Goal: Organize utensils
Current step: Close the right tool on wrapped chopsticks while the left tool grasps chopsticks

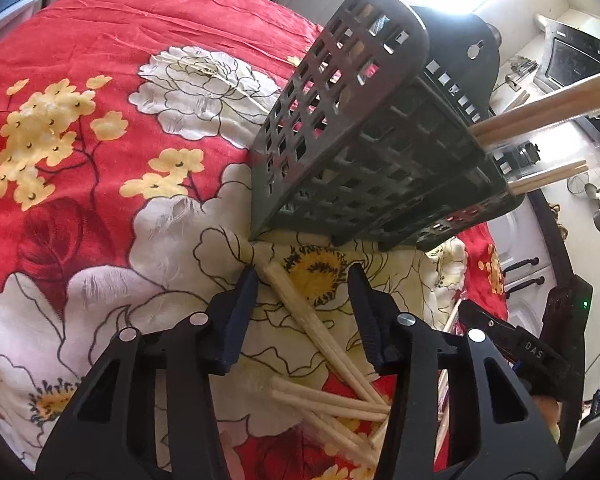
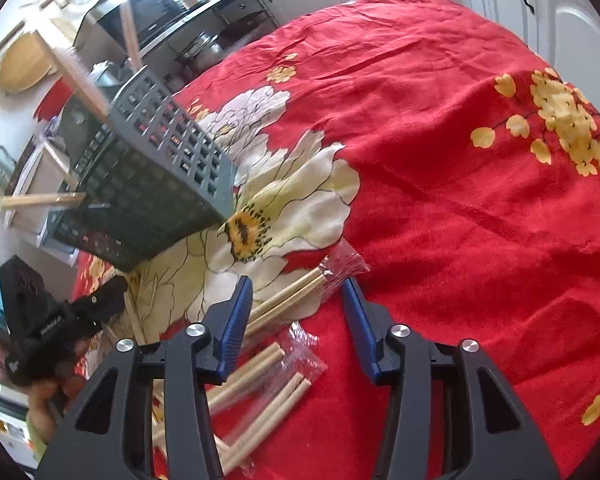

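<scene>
Floral cloth, chopsticks (perhaps wrapped), caddy

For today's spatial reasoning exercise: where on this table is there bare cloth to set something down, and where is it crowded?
Free: the red cloth right of the big white flower, out to the yellow blossoms. Crowded: the strip in front of the dark utensil basket, where wrapped chopsticks lie scattered under the right gripper and left gripper.

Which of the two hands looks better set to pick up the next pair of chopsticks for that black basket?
Probably the left gripper: a chopstick pair lies between its open jaws, close under the black basket. The right gripper has a wrapped pair between its jaws too, but farther from the basket.
</scene>
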Demonstrator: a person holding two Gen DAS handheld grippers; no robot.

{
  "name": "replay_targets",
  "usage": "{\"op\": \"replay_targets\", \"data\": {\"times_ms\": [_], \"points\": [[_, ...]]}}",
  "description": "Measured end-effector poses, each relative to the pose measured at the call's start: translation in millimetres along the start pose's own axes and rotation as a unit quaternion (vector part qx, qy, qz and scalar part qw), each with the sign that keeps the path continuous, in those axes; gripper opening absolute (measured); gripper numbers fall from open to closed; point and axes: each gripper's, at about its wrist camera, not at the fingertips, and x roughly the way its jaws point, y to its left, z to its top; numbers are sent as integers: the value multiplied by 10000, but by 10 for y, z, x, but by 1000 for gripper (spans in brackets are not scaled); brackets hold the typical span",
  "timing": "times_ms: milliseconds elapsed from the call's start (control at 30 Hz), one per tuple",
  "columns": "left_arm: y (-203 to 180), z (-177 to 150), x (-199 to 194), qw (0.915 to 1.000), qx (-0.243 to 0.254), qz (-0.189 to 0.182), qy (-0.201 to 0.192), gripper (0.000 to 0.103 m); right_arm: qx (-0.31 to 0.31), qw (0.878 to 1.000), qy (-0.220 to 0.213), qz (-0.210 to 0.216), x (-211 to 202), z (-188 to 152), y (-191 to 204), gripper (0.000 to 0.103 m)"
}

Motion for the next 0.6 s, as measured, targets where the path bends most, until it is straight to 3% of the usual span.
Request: {"op": "replay_targets", "data": {"times_ms": [100, 300, 500, 600], "points": [[16, 0, 46, 10000, -16, 57, -18, 27, 111, 9999, -3, 23, 21, 35, -17, 36], [100, 37, 50, 9999, -113, 52, -53, 17, 220, 9997, -20, 52, 75, 87, -32, 25], [100, 31, 48, 9999, -87, 102, -78, 15, 319, 9994, -73, 138, 132, 86, -26, 13], [121, 27, 40, 9999, -77, 91, -101, 14, 522, 9979, -88, 383, 154, 103, -45, 10]]}}
